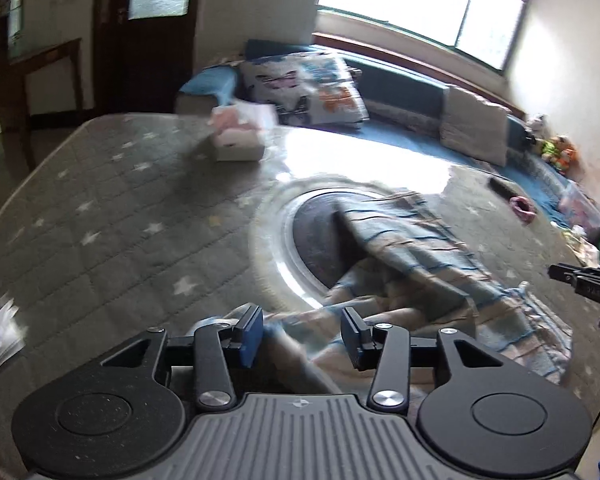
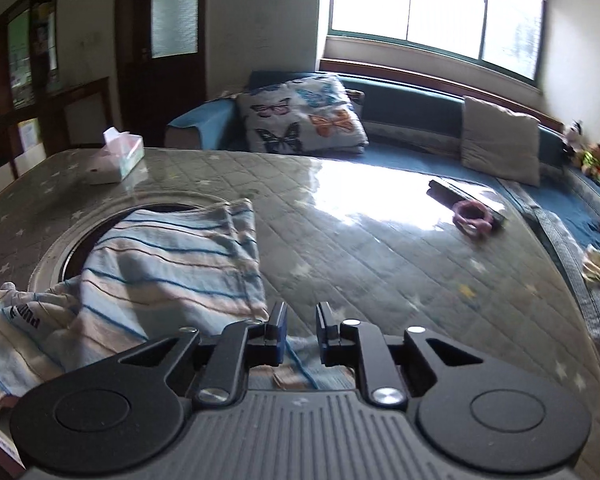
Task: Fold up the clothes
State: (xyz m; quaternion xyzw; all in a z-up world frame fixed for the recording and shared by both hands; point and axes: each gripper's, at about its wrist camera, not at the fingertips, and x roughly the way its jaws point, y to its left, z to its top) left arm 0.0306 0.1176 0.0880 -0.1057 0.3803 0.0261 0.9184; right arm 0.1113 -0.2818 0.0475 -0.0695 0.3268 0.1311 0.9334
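Observation:
A light garment with blue and tan stripes [image 1: 400,248] lies crumpled on the grey quilted table [image 1: 112,216], partly over a round inset in its top. My left gripper [image 1: 302,334] hovers at the garment's near edge, jaws apart, pads clear of the cloth. In the right wrist view the same garment [image 2: 172,264] spreads to the left, one half folded flat. My right gripper [image 2: 302,332] sits over its near right corner with a narrow gap between the jaws; a strip of cloth shows below the gap, not pinched. The right gripper's fingers [image 1: 572,278] reach in from the right edge of the left wrist view.
A tissue box [image 2: 118,156] stands at the table's far left. A pink ring [image 2: 472,216] and a dark remote [image 2: 444,192] lie at the far right. Behind the table runs a blue sofa with a butterfly cushion [image 2: 300,112] and a grey cushion [image 2: 500,140].

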